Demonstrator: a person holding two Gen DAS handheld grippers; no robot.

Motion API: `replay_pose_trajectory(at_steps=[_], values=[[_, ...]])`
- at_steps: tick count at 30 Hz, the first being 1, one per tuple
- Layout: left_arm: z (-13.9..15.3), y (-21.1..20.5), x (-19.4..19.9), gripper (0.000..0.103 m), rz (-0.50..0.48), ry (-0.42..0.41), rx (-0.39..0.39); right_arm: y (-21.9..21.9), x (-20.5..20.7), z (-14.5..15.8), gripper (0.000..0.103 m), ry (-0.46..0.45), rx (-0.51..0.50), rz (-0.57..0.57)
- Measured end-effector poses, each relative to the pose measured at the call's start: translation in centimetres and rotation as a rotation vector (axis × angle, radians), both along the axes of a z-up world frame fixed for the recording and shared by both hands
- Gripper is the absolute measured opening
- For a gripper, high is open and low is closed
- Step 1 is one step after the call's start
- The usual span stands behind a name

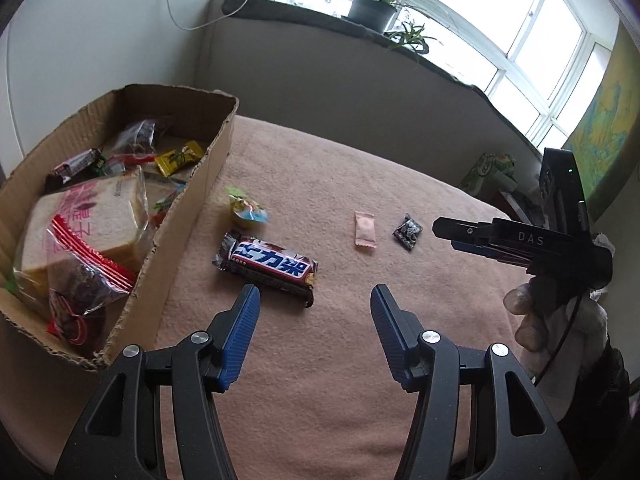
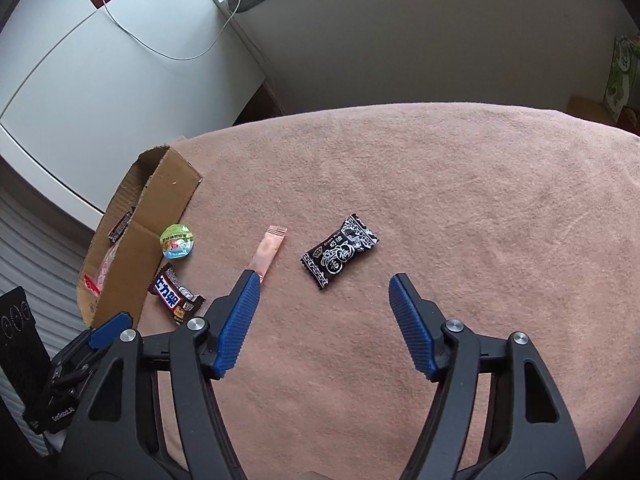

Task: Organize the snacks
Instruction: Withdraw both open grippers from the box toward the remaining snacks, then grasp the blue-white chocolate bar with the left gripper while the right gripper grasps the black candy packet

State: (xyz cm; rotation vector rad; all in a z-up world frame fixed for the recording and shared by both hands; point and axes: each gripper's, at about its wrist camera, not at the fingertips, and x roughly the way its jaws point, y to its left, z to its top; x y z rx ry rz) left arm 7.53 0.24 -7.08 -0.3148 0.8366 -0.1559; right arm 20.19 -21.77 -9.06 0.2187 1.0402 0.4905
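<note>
- On the pink cloth-covered counter (image 2: 440,200), four snacks lie loose: a chocolate bar (image 1: 267,267), a jelly cup (image 1: 247,212), a pink sachet (image 1: 365,229) and a black wrapped candy (image 2: 340,251). The cardboard box (image 1: 188,208) at the left of the left wrist view already holds bread and other packets.
- The left gripper (image 1: 316,300) hangs just short of the chocolate bar, jaws partly open and empty; the bar sits off toward the left finger, not between the two.
- The right gripper (image 2: 324,288) points down at the black candy, jaws apart and empty, the candy just ahead of the tips.
- Likely step: each gripper picks its nearest snack.
- To do it well, shift the left gripper toward the bar's middle and close across its narrow width.
- For the candy, bring the pads low to the cloth and pinch the body, not the crimped ends, which would probably slip.
- The soft cloth may bunch up, so avoid dragging.
</note>
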Motion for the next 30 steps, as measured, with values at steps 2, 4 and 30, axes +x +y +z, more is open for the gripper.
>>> replay_pose_trajectory(at_steps=[2, 4, 30], values=[[-0.6, 0.1, 0.5, 0.057, 0.017, 0.020, 0.006, 0.1, 0.4, -0.3, 0.069, 0.011, 0.011, 0.001], [-0.9, 0.3, 1.0, 0.057, 0.035, 0.034, -0.008, 0.3, 1.0, -0.6, 0.062, 0.021, 0.015, -0.001], [-2.9, -1.5, 6.9, 0.057, 0.048, 0.069, 0.143, 4.1, 1.9, -1.6, 0.048, -0.092, -0.248, 0.079]])
